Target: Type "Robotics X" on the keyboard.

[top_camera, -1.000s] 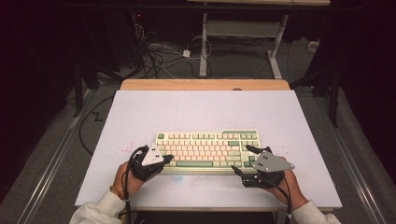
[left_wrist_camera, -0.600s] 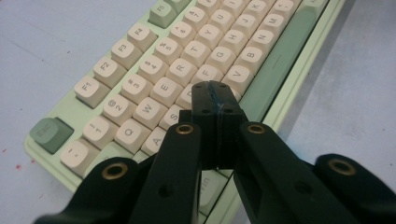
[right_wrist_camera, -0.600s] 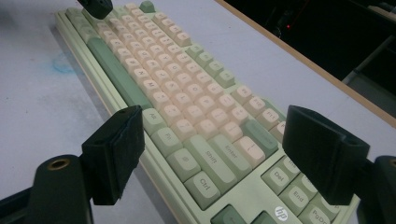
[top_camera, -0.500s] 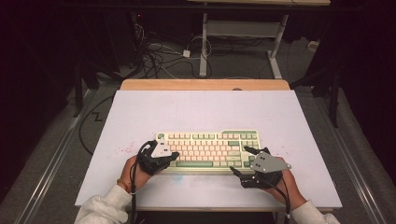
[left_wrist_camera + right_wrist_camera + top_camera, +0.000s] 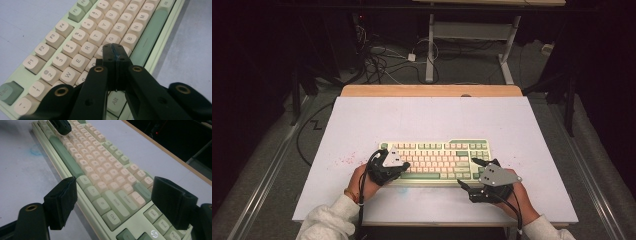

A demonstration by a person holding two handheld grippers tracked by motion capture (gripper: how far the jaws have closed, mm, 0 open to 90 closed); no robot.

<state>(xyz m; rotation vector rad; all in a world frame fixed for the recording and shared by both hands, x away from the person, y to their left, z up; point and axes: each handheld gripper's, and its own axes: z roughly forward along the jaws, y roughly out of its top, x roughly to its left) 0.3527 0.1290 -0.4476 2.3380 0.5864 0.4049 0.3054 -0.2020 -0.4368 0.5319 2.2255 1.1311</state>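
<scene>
1. The left hand reaches in from the near table edge, its left gripper over the left part of the keyboard, jaws pressed together with nothing between them, tips above the letter keys near the space bar.
2. The right gripper sits at the keyboard's near right corner, jaws spread wide to either side of that end.
3. The keyboard lies on the white table, toward its near edge.

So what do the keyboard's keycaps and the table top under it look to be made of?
The keycaps look like matte moulded plastic, cream and green: soft rounded edges, printed legends, no glare. The table top seems a pale matte sheet or laminate, lightly stained, over a wooden board whose bare edge shows at the far side; the exact material is unclear.
</scene>
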